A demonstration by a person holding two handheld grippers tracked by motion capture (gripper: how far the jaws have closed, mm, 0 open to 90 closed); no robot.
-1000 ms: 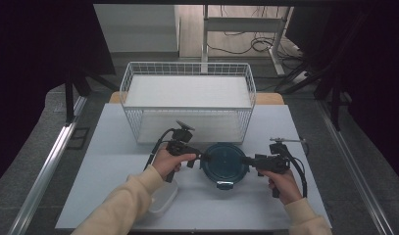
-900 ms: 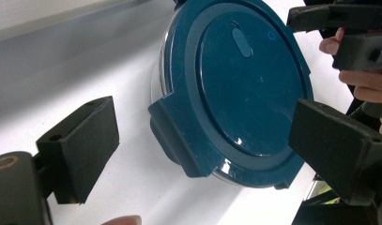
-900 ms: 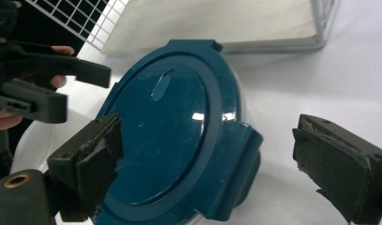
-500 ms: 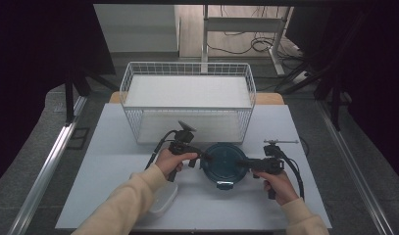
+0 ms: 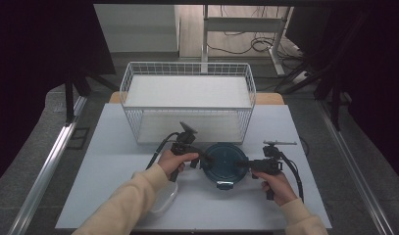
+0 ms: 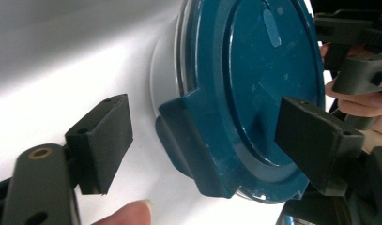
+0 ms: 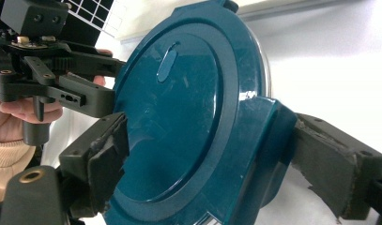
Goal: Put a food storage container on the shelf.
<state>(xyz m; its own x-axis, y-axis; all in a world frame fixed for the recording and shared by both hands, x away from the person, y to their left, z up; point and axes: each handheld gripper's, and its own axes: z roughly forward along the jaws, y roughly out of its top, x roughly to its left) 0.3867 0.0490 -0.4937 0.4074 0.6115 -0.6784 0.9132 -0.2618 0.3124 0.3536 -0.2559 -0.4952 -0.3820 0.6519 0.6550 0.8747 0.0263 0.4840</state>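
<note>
I have both grippers at a round container with a teal lid [image 5: 223,161], which sits on the white table [image 5: 113,161] just in front of the white wire basket [image 5: 187,105] and between my two hands. The lid has locking tabs around its rim; one points toward me in the high view.

My left gripper [image 5: 203,157] comes in from the left side of the container. In the left gripper view its jaws have just been closing, and they straddle one of the lid's tabs [image 6: 188,140]. The left pad [image 6: 106,138] stands clear of the tab over bare table, and the right pad [image 6: 315,140] hangs over the lid's top face. I see a gap on the left side, so the pads are spread and not yet pressing.

My right gripper [image 5: 240,164] comes in from the right. Its jaws have also just been closing. In the right gripper view one worn pad [image 7: 109,150] lies against the lid's top face and the other [image 7: 324,161] sits right beside the outer side of a tab [image 7: 266,140]. I cannot tell whether they are pinching it yet.

As for writing, I read none. The lid [image 7: 188,108] bears only a small raised oval mark [image 7: 167,61] near its centre, with no letters I can make out. A clear plastic tub [image 5: 163,198] lies on the table under my left sleeve.
</note>
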